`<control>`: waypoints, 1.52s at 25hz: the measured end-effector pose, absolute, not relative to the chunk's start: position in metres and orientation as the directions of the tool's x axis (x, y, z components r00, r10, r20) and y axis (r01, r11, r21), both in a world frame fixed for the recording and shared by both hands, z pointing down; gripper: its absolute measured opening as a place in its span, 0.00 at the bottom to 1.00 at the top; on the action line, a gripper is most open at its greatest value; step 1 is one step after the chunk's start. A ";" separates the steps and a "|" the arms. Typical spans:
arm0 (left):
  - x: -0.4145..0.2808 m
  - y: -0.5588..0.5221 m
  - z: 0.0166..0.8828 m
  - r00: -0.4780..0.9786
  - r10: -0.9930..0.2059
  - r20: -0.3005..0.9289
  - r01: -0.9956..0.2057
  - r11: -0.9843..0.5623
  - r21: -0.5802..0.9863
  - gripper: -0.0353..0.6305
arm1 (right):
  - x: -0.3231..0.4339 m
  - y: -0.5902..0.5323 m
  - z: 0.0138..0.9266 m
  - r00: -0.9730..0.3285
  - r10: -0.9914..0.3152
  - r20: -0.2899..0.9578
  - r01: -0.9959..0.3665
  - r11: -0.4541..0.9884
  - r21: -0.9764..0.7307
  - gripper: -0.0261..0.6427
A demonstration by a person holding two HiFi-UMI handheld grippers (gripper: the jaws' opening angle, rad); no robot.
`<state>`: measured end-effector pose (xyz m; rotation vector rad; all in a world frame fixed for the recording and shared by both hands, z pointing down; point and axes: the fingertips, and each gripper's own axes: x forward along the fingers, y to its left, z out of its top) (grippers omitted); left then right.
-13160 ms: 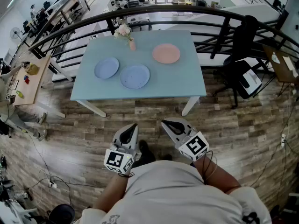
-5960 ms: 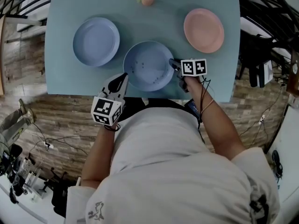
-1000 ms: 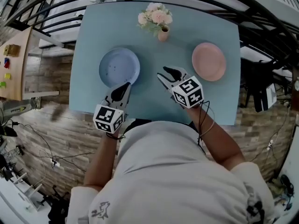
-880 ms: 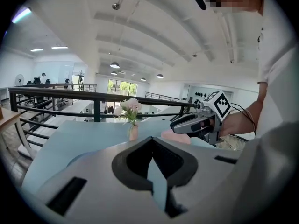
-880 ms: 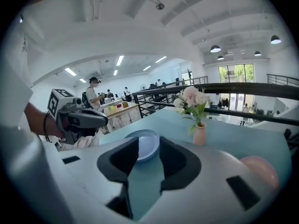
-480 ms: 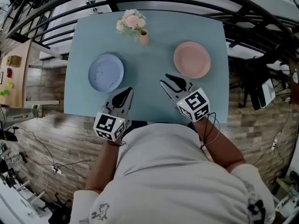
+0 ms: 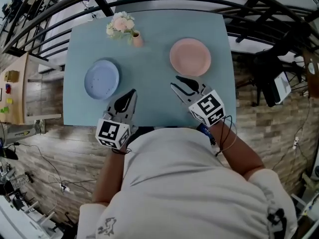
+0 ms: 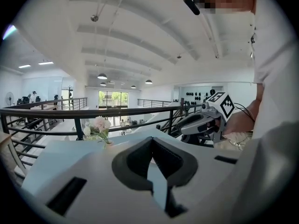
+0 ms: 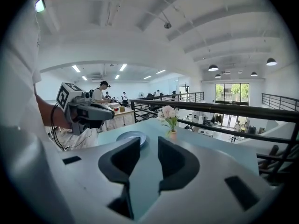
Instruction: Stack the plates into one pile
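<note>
Head view: left tongs (image 7: 131, 92) clenched, empty; right tongs (image 7: 177, 82) have just been closing, jaws apart, empty. Both over worktop (image 7: 149, 103) near edge. Blue plate (image 7: 101, 78) beyond left, pink plate (image 7: 190, 57) beyond right, well apart. Flower vase (image 7: 137, 40) farther back.

I see a round blue plate (image 7: 101, 78) lying flat on the left of the table (image 7: 149, 91); whether another sits under it I can't tell. The pink plate (image 7: 190, 57) lies flat, well apart, on the right.
</note>
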<state>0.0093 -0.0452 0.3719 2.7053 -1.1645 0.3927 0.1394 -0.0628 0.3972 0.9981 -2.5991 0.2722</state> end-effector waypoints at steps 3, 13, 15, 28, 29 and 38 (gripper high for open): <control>0.016 -0.049 0.369 0.681 -0.669 0.299 -0.711 -0.701 0.052 0.06 | 0.148 -0.064 0.392 -0.674 -0.635 0.377 -0.698 0.714 -0.046 0.22; 0.026 -0.065 0.363 0.796 -0.549 0.257 -0.584 -0.807 0.085 0.06 | 0.164 -0.059 0.398 -0.541 -0.726 0.424 -0.812 0.582 -0.038 0.22; 0.023 -0.066 0.361 0.816 -0.520 0.253 -0.555 -0.827 0.087 0.06 | 0.162 -0.054 0.399 -0.515 -0.741 0.432 -0.833 0.551 -0.048 0.22; -0.001 -0.054 0.381 0.898 -0.365 0.247 -0.405 -0.904 0.139 0.06 | 0.147 -0.014 0.416 -0.340 -0.804 0.488 -0.930 0.363 -0.050 0.22; -0.001 -0.053 0.382 0.901 -0.355 0.248 -0.397 -0.907 0.142 0.06 | 0.146 -0.011 0.417 -0.332 -0.806 0.491 -0.934 0.352 -0.053 0.22; 0.017 -0.046 0.385 0.916 -0.318 0.245 -0.358 -0.923 0.141 0.06 | 0.160 0.006 0.427 -0.290 -0.815 0.501 -0.953 0.296 -0.070 0.22</control>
